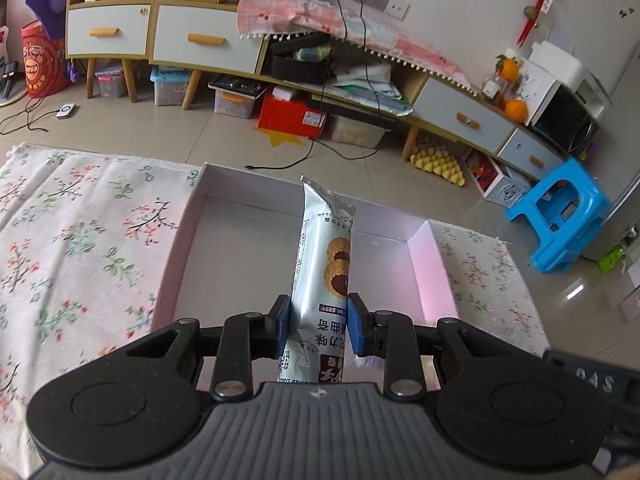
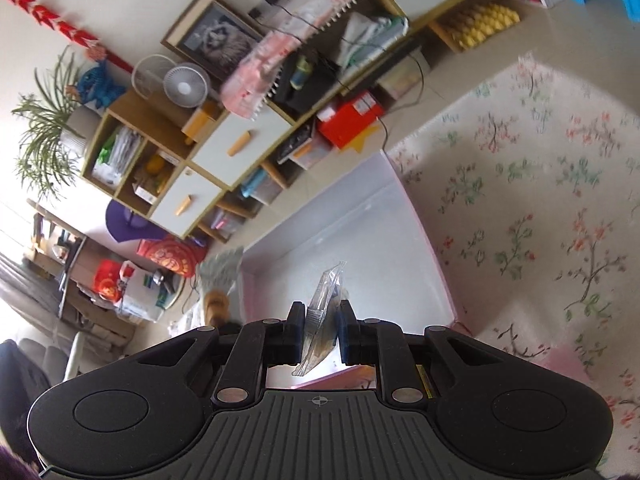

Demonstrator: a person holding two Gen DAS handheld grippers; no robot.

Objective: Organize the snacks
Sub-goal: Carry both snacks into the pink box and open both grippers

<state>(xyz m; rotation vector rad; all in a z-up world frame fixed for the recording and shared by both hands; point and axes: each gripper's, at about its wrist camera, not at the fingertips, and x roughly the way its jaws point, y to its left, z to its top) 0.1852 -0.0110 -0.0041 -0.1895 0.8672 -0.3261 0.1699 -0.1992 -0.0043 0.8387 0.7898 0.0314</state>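
Clearly the cookie packet (image 1: 324,264) sits pinched near its lower end in the left hand-held gripper (image 1: 319,326), its long axis running straight forward from the fingers over the open white box (image 1: 224,240). The right hand-held gripper (image 2: 319,330) grips a clear-wrapped snack (image 2: 326,300) above the same box. Judging by this, both hang over the box; lowering comes next.

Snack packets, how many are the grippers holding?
2. A long cookie packet is in the left gripper, above the box. A clear packet is in the right gripper.
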